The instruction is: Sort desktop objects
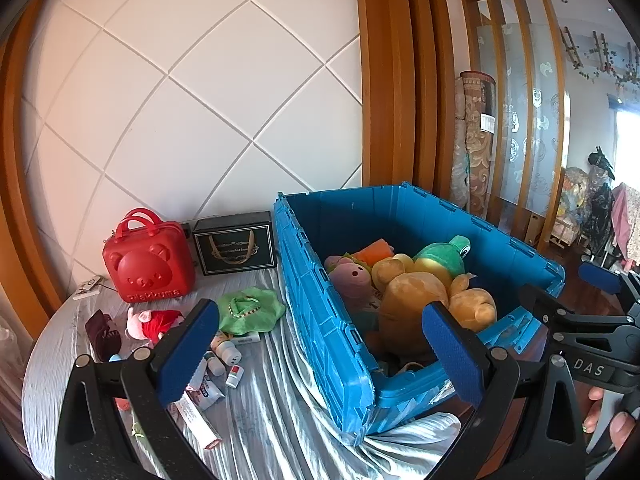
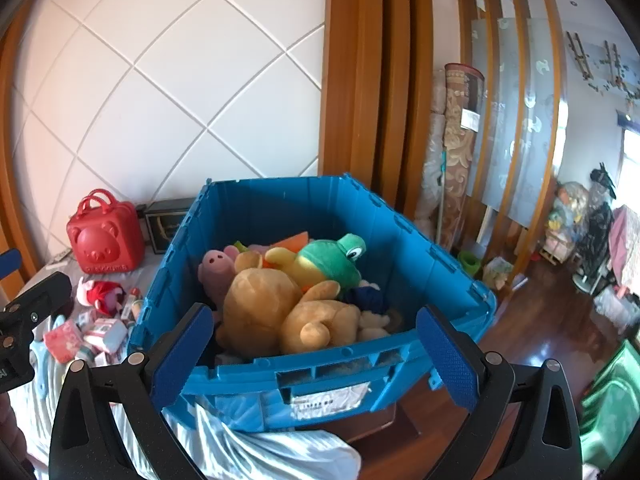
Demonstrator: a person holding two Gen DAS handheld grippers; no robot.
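A blue plastic crate [image 1: 320, 312] [image 2: 340, 376] stands on the table's right side, holding a brown plush bear [image 2: 280, 312], a green frog plush [image 2: 332, 256] and a pink plush [image 2: 216, 272]. My left gripper [image 1: 324, 352] is open and empty over the crate's near left corner. My right gripper [image 2: 316, 356] is open and empty at the crate's near wall. Left of the crate lie a green plush [image 1: 248, 308], a red-and-pink plush [image 1: 154, 322], small bottles [image 1: 226, 354] and tubes [image 1: 200, 396].
A red bear-face case [image 1: 148, 260] and a black gift box [image 1: 234, 246] stand against the white tiled wall. A silvery cloth [image 1: 264, 412] covers the table. Pink boxes [image 2: 64, 340] lie at the left in the right wrist view. A wooden floor lies beyond the right edge.
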